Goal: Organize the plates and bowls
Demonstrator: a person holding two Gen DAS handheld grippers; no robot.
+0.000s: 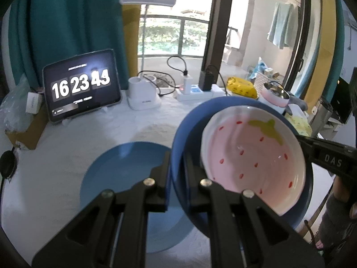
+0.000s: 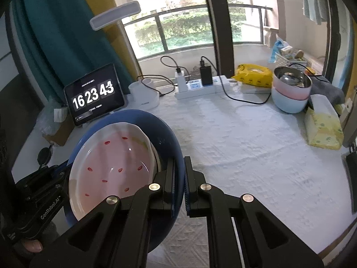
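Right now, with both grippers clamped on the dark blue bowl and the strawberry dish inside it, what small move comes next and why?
Probably carry the dark blue bowl left over the light blue plate and lower it level. Left gripper and right gripper pinch opposite rims, the bowl hangs tilted, and the strawberry dish sits loose inside, so it could slide.

My right gripper (image 2: pixel 178 185) pinches the blue bowl (image 2: pixel 165 134) rim at lower left of frame; a pink strawberry dish (image 2: pixel 111 167) sits inside.
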